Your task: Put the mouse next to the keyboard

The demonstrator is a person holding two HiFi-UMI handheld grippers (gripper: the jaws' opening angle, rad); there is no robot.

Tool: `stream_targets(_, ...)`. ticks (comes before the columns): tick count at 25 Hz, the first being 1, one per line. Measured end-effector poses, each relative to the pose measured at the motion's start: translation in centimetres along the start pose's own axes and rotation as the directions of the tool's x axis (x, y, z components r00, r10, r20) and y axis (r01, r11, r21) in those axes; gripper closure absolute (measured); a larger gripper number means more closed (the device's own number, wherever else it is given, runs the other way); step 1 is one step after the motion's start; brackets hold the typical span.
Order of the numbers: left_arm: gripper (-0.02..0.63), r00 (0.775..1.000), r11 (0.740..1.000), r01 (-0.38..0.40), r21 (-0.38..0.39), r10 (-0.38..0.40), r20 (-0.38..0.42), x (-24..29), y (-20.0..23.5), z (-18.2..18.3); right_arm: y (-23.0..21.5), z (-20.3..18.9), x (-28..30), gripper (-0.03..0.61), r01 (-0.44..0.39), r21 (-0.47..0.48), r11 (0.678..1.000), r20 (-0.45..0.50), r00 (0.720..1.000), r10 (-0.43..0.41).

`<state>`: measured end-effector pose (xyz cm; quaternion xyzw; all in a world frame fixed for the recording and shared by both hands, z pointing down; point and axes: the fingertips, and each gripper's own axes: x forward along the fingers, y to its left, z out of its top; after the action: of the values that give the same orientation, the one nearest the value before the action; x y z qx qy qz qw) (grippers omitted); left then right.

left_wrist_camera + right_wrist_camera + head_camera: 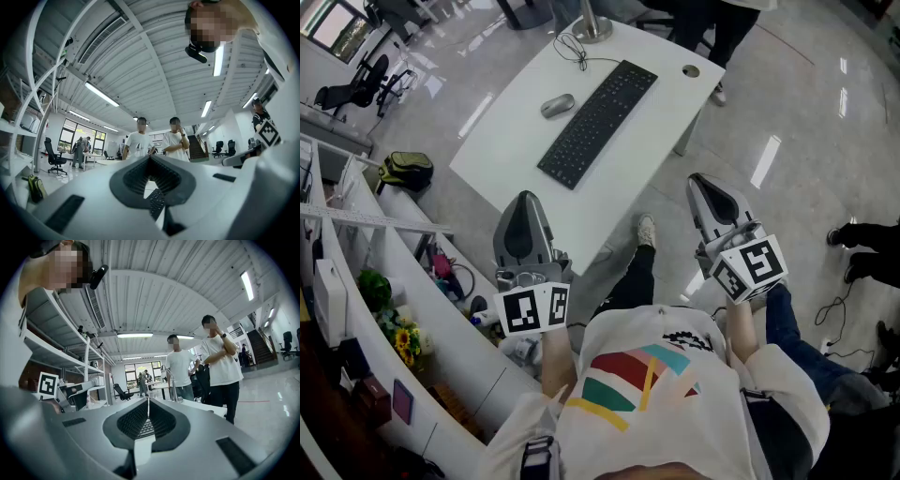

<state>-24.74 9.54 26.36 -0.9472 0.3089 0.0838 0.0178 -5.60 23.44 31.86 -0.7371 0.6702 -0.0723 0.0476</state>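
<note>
A grey mouse (558,105) lies on the white table (511,164), just left of the black keyboard (598,122), a small gap between them. Both grippers hang in the air short of the table's near edge, far from the mouse. My left gripper (525,197) has its jaws together with nothing in them; through its jaw hollow in the left gripper view (150,157) a piece of the keyboard (156,202) shows. My right gripper (696,178) is shut and empty too, off the table's right corner; the right gripper view (148,399) also shows the keyboard (146,427) behind the pads.
A monitor stand foot (592,30) and a coiled cable (572,47) sit at the table's far end, a cable hole (691,70) at its right corner. White shelving (356,281) and a green bag (405,169) stand on the left. Two people (206,366) stand beyond the table.
</note>
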Motion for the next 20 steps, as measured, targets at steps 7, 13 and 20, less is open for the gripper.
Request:
stream_targets(7,0.569,0.999,0.999,-0.045,-0.022,0.045,0.010,10.4,3.5,-2.6,-5.8,1.2,10.6,0.569,-0.055,-0.124,0.991,-0.083,0.996,0.045)
stream_targets(13,0.569,0.990,0.989,-0.137,-0.053,0.136,-0.029,18.2,6.7,-5.9,-11.2,3.1,20.5,0.568,-0.106,-0.034,0.994,-0.109,0.989,0.102)
stream_targets(20,0.569,0.982,0.985,-0.172,-0.013,0.171,-0.083,23.8,5.8,-7.8,-15.5,1.4,26.1,0.568,-0.173,0.020,0.985,-0.172,0.970,0.174)
